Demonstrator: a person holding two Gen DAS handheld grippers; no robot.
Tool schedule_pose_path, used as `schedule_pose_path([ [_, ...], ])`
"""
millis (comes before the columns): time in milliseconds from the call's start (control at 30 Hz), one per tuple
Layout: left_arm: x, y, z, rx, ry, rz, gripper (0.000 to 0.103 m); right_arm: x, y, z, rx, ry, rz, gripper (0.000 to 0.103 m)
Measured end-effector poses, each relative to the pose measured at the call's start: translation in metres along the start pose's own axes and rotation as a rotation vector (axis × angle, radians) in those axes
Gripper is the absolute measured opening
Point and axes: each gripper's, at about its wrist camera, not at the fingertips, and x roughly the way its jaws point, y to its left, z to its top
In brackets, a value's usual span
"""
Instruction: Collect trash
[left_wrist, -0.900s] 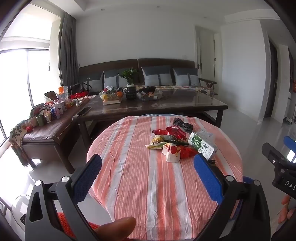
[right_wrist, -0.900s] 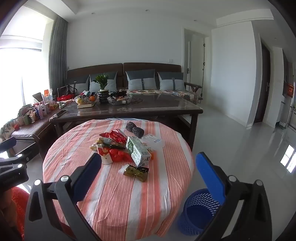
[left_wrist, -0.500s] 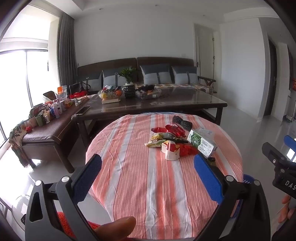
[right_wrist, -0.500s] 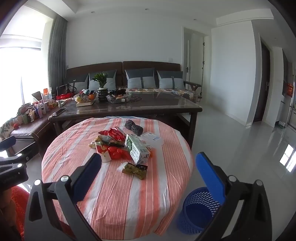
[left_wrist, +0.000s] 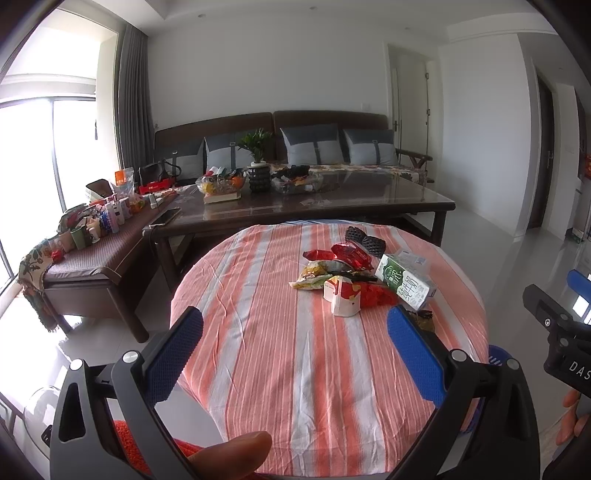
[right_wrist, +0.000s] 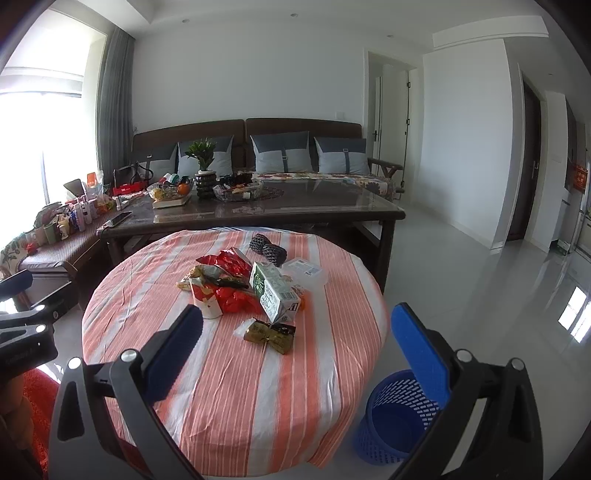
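A pile of trash lies on the round table with the orange-and-white striped cloth (left_wrist: 280, 354): a green-and-white milk carton (left_wrist: 405, 280) (right_wrist: 273, 291), a small red-and-white carton (left_wrist: 341, 297) (right_wrist: 205, 299), red wrappers (right_wrist: 225, 260), a yellow-green wrapper (left_wrist: 310, 282), a dark gold wrapper (right_wrist: 271, 334), a clear plastic lid (right_wrist: 306, 269) and two black mesh pieces (right_wrist: 267, 249). A blue mesh bin (right_wrist: 393, 417) stands on the floor right of the table. My left gripper (left_wrist: 295, 325) and right gripper (right_wrist: 297, 321) are both open and empty, held short of the pile.
A dark glass-topped coffee table (right_wrist: 295, 210) with bowls and a potted plant stands behind the round table. A sofa with grey cushions (right_wrist: 280, 155) is at the back. A bench (left_wrist: 92, 254) crowded with bottles is on the left. Open tiled floor (right_wrist: 480, 295) lies to the right.
Both views have shifted slightly, with the table and pile a little nearer and higher in frame. Both grippers stay open and empty.
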Motion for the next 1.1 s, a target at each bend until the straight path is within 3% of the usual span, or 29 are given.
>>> schedule_pose_path([
  [1100,0.0037,0.0015,-0.0061,0.001,0.005,0.000,0.099,0.0024,-0.0008,0.0014,-0.008,0.017,-0.010,0.098],
])
